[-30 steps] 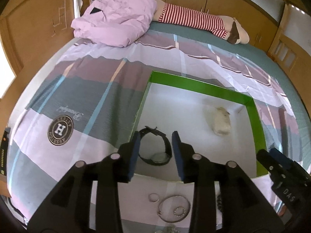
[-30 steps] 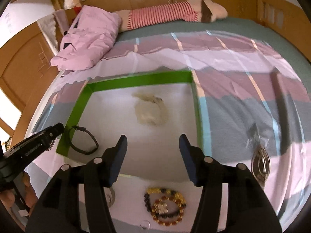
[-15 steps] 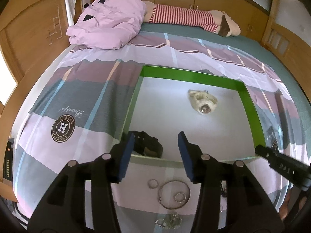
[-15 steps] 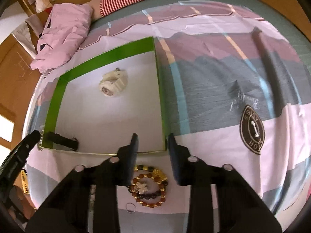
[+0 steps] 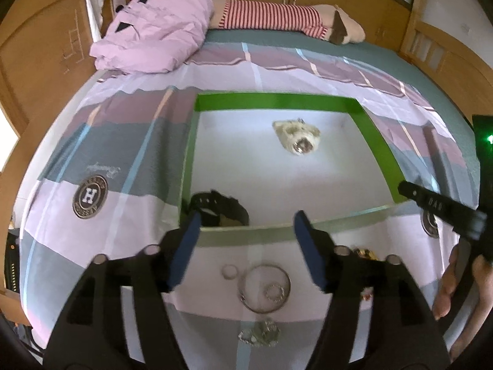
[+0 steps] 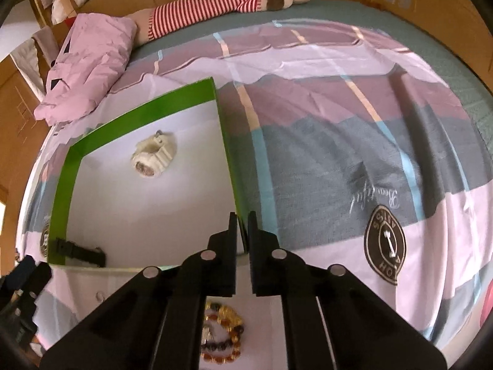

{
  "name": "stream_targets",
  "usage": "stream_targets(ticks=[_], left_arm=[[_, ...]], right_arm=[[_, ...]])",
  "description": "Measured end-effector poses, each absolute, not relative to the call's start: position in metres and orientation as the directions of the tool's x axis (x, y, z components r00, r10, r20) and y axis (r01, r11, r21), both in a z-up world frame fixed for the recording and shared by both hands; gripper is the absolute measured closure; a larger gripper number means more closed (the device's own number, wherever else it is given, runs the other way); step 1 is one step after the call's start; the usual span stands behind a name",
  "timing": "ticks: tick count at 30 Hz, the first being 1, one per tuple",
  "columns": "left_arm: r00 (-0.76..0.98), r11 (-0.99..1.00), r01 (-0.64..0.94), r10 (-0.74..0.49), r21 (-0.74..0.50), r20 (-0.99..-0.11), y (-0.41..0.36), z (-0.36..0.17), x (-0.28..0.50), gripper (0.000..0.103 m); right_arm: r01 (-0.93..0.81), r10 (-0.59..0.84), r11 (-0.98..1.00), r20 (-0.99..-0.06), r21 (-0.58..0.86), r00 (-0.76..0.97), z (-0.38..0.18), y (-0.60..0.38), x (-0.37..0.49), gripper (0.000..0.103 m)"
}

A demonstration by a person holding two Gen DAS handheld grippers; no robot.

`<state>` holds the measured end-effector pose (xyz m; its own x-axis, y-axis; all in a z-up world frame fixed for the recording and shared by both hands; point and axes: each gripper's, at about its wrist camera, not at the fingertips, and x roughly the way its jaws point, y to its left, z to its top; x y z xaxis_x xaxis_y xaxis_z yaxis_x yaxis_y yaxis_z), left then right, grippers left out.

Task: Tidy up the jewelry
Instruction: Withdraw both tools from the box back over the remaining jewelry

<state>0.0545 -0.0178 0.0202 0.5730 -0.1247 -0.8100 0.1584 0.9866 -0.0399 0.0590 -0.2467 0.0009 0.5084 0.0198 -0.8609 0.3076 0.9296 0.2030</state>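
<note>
A green-walled box (image 5: 274,100) with a white floor lies on the bed. A cream watch (image 5: 297,137) rests toward its far side, and a black watch (image 5: 218,208) sits in the near-left corner. My left gripper (image 5: 246,219) is open, just short of the box's near wall, with nothing in it. Below it on the bedspread lie a small ring (image 5: 229,271), a silver bangle (image 5: 265,286) and a sparkly piece (image 5: 258,334). My right gripper (image 6: 242,220) is shut on the near end of the box's right wall (image 6: 229,154). A bead bracelet (image 6: 220,336) lies under it.
A pink quilt (image 5: 154,37) and a striped plush toy (image 5: 277,15) sit at the far end of the bed. Wooden cabinets surround it. A hand (image 5: 453,280) holds the right gripper (image 5: 440,209) at the box's near-right corner. The left gripper (image 6: 24,274) shows at the lower left.
My left gripper drew back from the black watch and opened wider. My right gripper swung to the box's near-right corner and closed from wide open onto the wall.
</note>
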Motion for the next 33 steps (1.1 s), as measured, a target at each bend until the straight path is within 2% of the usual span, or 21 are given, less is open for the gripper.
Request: stream_targets(ticks=[2,4,5,6,7,11,14,16,17,18,19,26,30,31,32,33], left_arm=[[0.555,0.982,0.182,-0.142,-0.047,-0.820,-0.016,0.019,0.051,0.035],[0.537,0.978,0.209,-0.139,-0.028,-0.832,-0.016,0.015,0.047,0.038],[0.523,0.975,0.222,-0.130,-0.013,-0.843,-0.016,0.011,0.046,0.043],[0.494,0.970,0.242,-0.127,-0.004,-0.860,-0.016,0.004,0.045,0.055],[0.468,0.968,0.253,-0.131,-0.009,-0.874,-0.016,-0.002,0.046,0.060],[0.380,0.969,0.245,-0.123,-0.029,-0.917,-0.014,-0.026,0.051,0.059],[0.350,0.972,0.236,-0.092,-0.008,-0.932,-0.016,-0.038,0.054,0.053],[0.328,0.972,0.234,-0.080,0.000,-0.941,-0.018,-0.045,0.056,0.049],[0.318,0.972,0.233,-0.077,-0.001,-0.945,-0.019,-0.047,0.056,0.048],[0.306,0.972,0.233,-0.076,-0.003,-0.949,-0.020,-0.050,0.057,0.048],[0.300,0.972,0.234,-0.077,-0.005,-0.951,-0.021,-0.052,0.058,0.048],[0.285,0.975,0.222,-0.069,-0.004,-0.956,-0.016,-0.055,0.057,0.049],[0.261,0.978,0.207,-0.054,0.001,-0.964,-0.012,-0.062,0.061,0.049],[0.255,0.979,0.202,-0.055,-0.002,-0.965,-0.012,-0.063,0.062,0.049],[0.250,0.980,0.198,-0.058,-0.008,-0.967,-0.011,-0.064,0.062,0.048],[0.246,0.981,0.194,-0.063,-0.015,-0.967,-0.010,-0.065,0.064,0.048]], right_arm=[[0.292,0.035,0.931,-0.852,0.217,0.523,0.014,-0.245,0.041,0.057],[0.231,0.066,0.950,-0.860,0.209,0.507,0.021,-0.234,0.028,0.057],[0.183,0.103,0.959,-0.865,0.218,0.491,0.020,-0.226,0.024,0.057],[0.142,0.125,0.967,-0.879,0.212,0.461,0.016,-0.217,0.022,0.057],[0.107,0.132,0.975,-0.898,0.194,0.420,0.007,-0.207,0.022,0.057],[0.079,0.128,0.985,-0.953,0.155,0.276,-0.029,-0.187,0.029,0.057],[0.078,0.099,0.990,-0.966,0.121,0.238,-0.042,-0.180,0.032,0.057],[0.078,0.127,0.986,-0.964,0.149,0.234,-0.046,-0.178,0.033,0.057],[0.082,0.133,0.984,-0.963,0.156,0.237,-0.045,-0.177,0.033,0.061],[0.083,0.150,0.981,-0.958,0.175,0.243,-0.043,-0.178,0.033,0.088],[0.082,0.168,0.978,-0.957,0.192,0.237,-0.042,-0.178,0.033,0.103],[0.123,0.152,0.973,-0.942,0.196,0.300,-0.024,-0.189,0.032,0.103],[0.116,0.258,0.949,-0.931,0.295,0.259,-0.032,-0.190,0.032,0.097],[0.093,0.268,0.950,-0.932,0.298,0.246,-0.033,-0.183,0.031,0.093],[0.081,0.260,0.955,-0.934,0.287,0.244,-0.033,-0.179,0.029,0.081],[0.071,0.240,0.962,-0.940,0.264,0.243,-0.035,-0.173,0.029,0.074]])
